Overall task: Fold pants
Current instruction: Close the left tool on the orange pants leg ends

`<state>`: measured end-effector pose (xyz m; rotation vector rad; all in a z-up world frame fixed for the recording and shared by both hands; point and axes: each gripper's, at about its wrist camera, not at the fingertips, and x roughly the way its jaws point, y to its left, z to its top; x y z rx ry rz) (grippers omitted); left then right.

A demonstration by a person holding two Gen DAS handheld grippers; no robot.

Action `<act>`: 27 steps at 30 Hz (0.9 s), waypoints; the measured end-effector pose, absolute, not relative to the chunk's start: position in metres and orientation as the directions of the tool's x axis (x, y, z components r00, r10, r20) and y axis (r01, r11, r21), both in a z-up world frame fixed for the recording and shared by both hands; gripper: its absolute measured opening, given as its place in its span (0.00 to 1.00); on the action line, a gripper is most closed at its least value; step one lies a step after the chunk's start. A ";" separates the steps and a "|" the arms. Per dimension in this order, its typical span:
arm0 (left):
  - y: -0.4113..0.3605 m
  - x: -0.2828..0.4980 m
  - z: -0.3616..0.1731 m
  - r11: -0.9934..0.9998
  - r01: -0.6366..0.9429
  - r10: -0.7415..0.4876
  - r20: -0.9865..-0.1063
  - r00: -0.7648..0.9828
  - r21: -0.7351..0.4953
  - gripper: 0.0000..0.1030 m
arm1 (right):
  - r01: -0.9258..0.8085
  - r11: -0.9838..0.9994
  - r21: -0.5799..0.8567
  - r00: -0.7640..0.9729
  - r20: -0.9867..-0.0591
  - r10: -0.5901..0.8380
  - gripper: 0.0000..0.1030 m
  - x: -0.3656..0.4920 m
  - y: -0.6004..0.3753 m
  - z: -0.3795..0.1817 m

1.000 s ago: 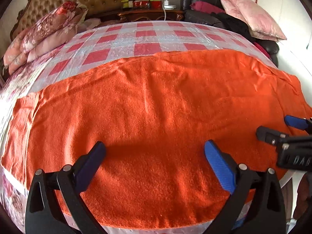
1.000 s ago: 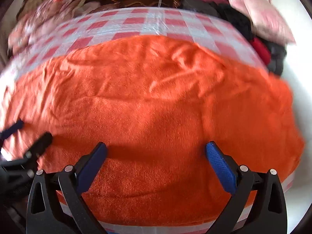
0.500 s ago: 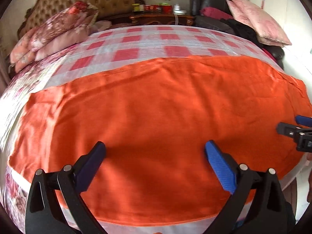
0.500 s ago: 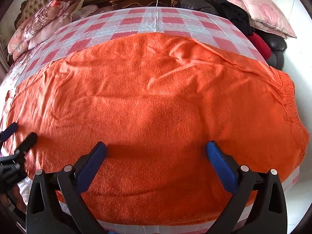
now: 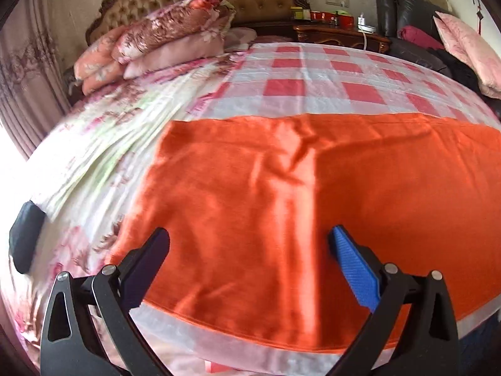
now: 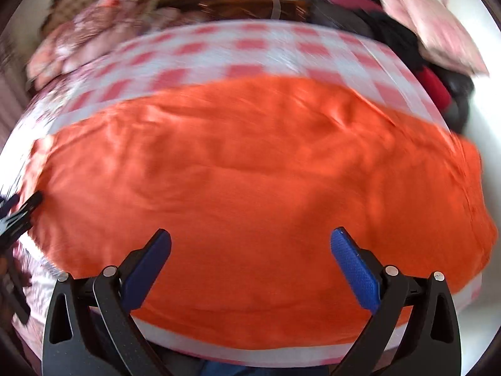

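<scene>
I am holding my left gripper spread wide, gripping nothing, its blue pads hanging above the orange pants without touching them. My right gripper is likewise gaping wide and holding nothing, hovering over the same fabric. The pants are lying flat across the lower half of both frames on the checked bed, their long axis running left to right, one end showing at left in the left view.

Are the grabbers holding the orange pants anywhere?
No. The left gripper and right gripper are both open above the orange pants, holding nothing.
</scene>
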<state>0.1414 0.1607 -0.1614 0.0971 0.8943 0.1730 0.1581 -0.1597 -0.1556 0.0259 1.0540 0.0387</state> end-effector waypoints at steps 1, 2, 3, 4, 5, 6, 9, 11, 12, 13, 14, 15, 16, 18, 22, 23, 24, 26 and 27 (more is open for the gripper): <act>0.166 0.141 -0.161 0.980 -0.117 0.199 -0.764 0.614 0.162 0.99 | -0.055 0.997 0.054 0.494 -0.867 0.074 0.95 0.160 -0.150 -0.154; 0.171 0.141 -0.161 0.979 -0.124 0.205 -0.763 0.613 0.163 0.99 | -0.087 0.994 0.060 0.497 -0.863 0.095 0.95 0.162 -0.140 -0.153; 0.178 0.140 -0.161 0.974 -0.145 0.227 -0.761 0.608 0.174 0.99 | -0.109 0.992 0.058 0.500 -0.860 0.105 0.95 0.164 -0.133 -0.153; 0.185 0.139 -0.160 0.968 -0.166 0.251 -0.759 0.601 0.188 0.99 | -0.133 0.990 0.051 0.503 -0.857 0.111 0.95 0.165 -0.125 -0.152; 0.192 0.138 -0.159 0.962 -0.186 0.273 -0.757 0.593 0.201 0.99 | -0.153 0.987 0.043 0.507 -0.854 0.116 0.95 0.167 -0.118 -0.152; 0.201 0.136 -0.158 0.953 -0.213 0.300 -0.755 0.583 0.214 0.99 | -0.174 0.984 0.031 0.511 -0.852 0.117 0.95 0.170 -0.111 -0.153; 0.232 0.130 -0.156 0.931 -0.287 0.354 -0.753 0.554 0.226 0.99 | -0.187 0.982 -0.010 0.490 -0.867 0.084 0.95 0.176 -0.100 -0.160; 0.260 0.121 -0.155 0.915 -0.357 0.364 -0.770 0.525 0.190 0.98 | -0.174 0.984 -0.031 0.459 -0.887 0.053 0.95 0.179 -0.098 -0.170; 0.272 0.117 -0.156 0.911 -0.381 0.351 -0.780 0.517 0.157 0.98 | -0.170 0.985 -0.038 0.447 -0.894 0.043 0.95 0.178 -0.100 -0.175; 0.289 0.111 -0.157 0.907 -0.411 0.313 -0.799 0.513 0.091 0.98 | -0.170 0.985 -0.035 0.440 -0.897 0.044 0.95 0.177 -0.101 -0.179; 0.301 0.107 -0.159 0.903 -0.428 0.269 -0.814 0.515 0.028 0.98 | -0.165 0.986 -0.026 0.443 -0.895 0.051 0.95 0.177 -0.104 -0.180; 0.316 0.100 -0.160 0.894 -0.441 0.194 -0.823 0.533 -0.075 0.97 | -0.166 0.986 -0.018 0.442 -0.895 0.058 0.95 0.177 -0.105 -0.181; 0.330 0.093 -0.162 0.875 -0.446 0.111 -0.819 0.563 -0.188 0.92 | -0.168 0.986 -0.020 0.443 -0.895 0.058 0.95 0.177 -0.105 -0.181; 0.351 0.082 -0.168 0.803 -0.436 -0.053 -0.777 0.627 -0.407 0.84 | -0.170 0.985 -0.029 0.448 -0.893 0.051 0.95 0.176 -0.103 -0.182; 0.368 0.078 -0.186 0.640 -0.371 -0.290 -0.658 0.695 -0.673 0.75 | -0.157 0.988 -0.016 0.445 -0.894 0.056 0.95 0.177 -0.105 -0.184; 0.361 0.082 -0.188 0.641 -0.364 -0.297 -0.656 0.694 -0.676 0.68 | -0.160 0.987 -0.019 0.446 -0.893 0.055 0.95 0.177 -0.105 -0.184; 0.358 0.087 -0.188 0.653 -0.352 -0.312 -0.662 0.682 -0.670 0.65 | -0.159 0.987 -0.018 0.446 -0.893 0.056 0.95 0.177 -0.106 -0.184; 0.353 0.096 -0.187 0.692 -0.326 -0.325 -0.681 0.656 -0.644 0.46 | -0.158 0.987 -0.019 0.448 -0.892 0.054 0.95 0.176 -0.106 -0.184; 0.344 0.101 -0.186 0.722 -0.308 -0.329 -0.699 0.635 -0.619 0.44 | -0.156 0.988 -0.018 0.449 -0.892 0.055 0.95 0.176 -0.107 -0.184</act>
